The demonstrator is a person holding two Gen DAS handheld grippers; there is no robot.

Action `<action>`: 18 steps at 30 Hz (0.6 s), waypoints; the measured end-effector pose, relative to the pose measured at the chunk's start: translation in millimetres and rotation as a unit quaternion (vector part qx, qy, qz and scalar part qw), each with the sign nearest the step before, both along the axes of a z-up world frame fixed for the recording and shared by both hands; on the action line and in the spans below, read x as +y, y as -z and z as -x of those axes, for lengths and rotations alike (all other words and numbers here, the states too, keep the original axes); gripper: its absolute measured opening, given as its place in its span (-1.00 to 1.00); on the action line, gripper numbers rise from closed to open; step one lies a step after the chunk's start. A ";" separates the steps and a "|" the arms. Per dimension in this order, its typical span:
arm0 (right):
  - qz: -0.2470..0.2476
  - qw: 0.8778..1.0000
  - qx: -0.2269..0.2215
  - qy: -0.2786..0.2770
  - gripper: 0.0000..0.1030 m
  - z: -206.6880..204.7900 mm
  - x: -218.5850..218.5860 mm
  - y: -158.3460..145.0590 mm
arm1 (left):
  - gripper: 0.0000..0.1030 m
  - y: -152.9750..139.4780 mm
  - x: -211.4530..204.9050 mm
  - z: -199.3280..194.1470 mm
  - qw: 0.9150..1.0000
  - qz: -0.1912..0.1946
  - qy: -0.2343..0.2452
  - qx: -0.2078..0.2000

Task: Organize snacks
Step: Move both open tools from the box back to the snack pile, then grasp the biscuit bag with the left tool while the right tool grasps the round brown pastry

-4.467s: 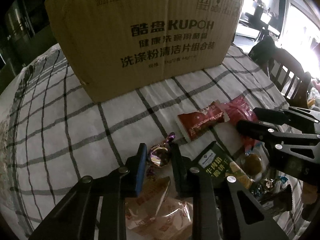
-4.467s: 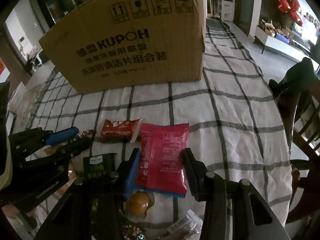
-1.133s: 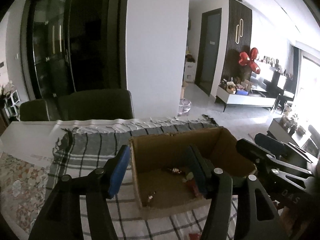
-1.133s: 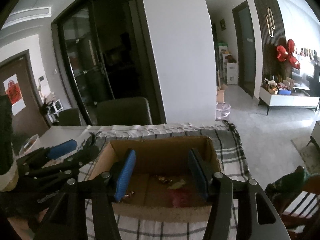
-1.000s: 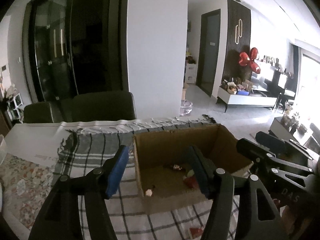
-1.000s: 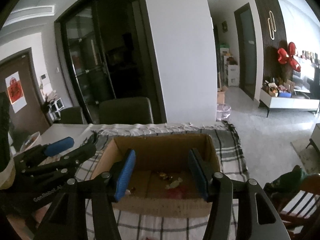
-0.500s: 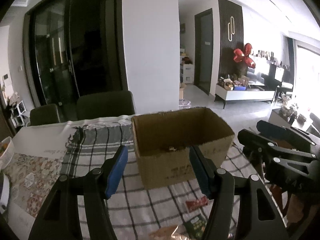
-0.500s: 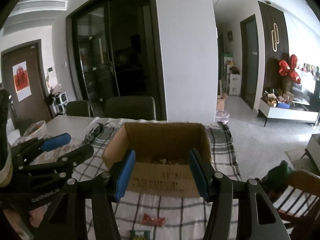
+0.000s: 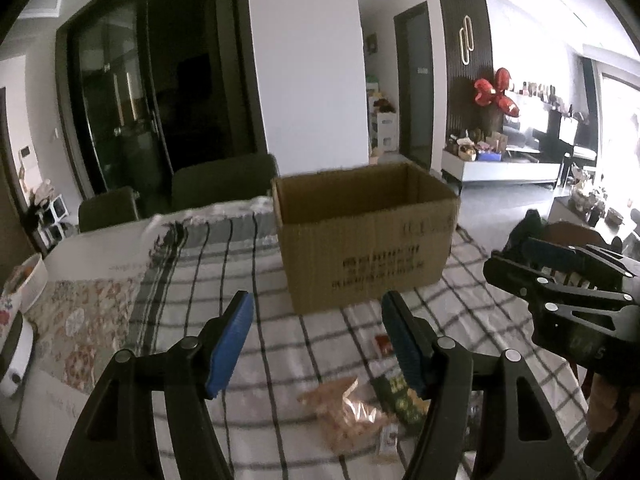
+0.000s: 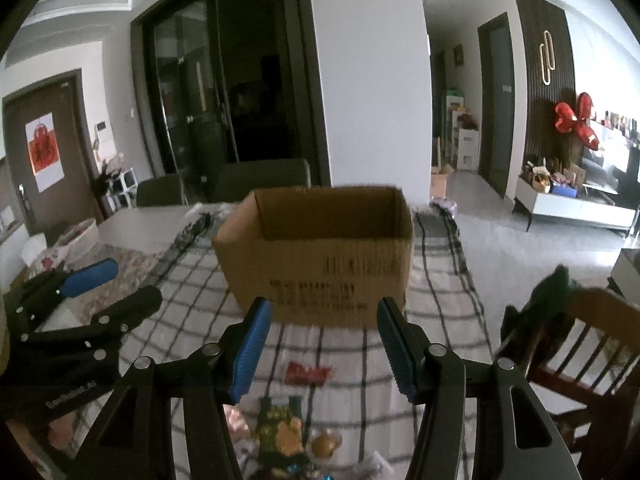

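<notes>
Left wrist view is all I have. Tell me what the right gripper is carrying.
Observer: Nothing. In the right wrist view the right gripper is open, with no snack between its pads.
Operator: Report what lies beside the green packet; that spot is hidden here.
Observer: A small round golden-brown snack lies just right of it on the checked cloth.
Operator: Describe the red thing nearer the cardboard box.
Observer: It is a flat red packet, lying in front of the box and apart from it.
</notes>
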State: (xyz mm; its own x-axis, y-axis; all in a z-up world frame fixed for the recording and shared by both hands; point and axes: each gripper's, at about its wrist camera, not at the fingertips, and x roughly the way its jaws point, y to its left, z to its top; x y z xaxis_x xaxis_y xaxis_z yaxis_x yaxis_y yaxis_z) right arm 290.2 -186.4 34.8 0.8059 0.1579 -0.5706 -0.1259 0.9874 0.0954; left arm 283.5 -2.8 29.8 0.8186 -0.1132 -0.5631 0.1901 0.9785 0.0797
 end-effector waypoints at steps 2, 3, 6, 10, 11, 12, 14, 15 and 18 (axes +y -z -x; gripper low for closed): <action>-0.004 1.000 0.015 -0.002 0.09 4.6 0.0 10.1 | 0.28 9.3 0.4 5.3 1.000 0.000 -0.001 0.011; -0.005 1.000 0.022 -0.002 0.09 6.7 -0.1 15.1 | 0.28 13.4 0.9 6.9 1.000 0.001 -0.003 0.016; -0.007 0.999 0.043 -0.003 0.09 12.1 1.7 29.6 | 0.28 28.2 2.6 11.9 0.999 0.008 -0.006 0.035; -0.006 0.997 0.073 -0.004 0.09 15.5 2.9 49.2 | 0.28 48.5 4.0 14.7 0.998 0.018 -0.010 0.063; -0.004 0.997 0.081 -0.006 0.09 16.0 3.4 54.1 | 0.28 52.4 4.6 14.5 0.997 0.019 -0.010 0.068; -0.004 0.996 0.087 -0.008 0.09 17.1 3.9 58.6 | 0.28 58.4 5.0 14.6 0.997 0.020 -0.010 0.077; -0.002 0.995 0.099 -0.010 0.09 18.7 5.3 67.4 | 0.28 66.0 5.4 13.7 0.996 0.022 -0.009 0.088; -0.003 0.994 0.106 -0.010 0.09 19.0 5.1 72.3 | 0.28 69.7 5.2 13.5 0.995 0.022 -0.010 0.092; -0.005 0.992 0.124 -0.011 0.09 19.4 5.4 85.5 | 0.28 81.2 5.6 10.5 0.994 0.025 -0.013 0.107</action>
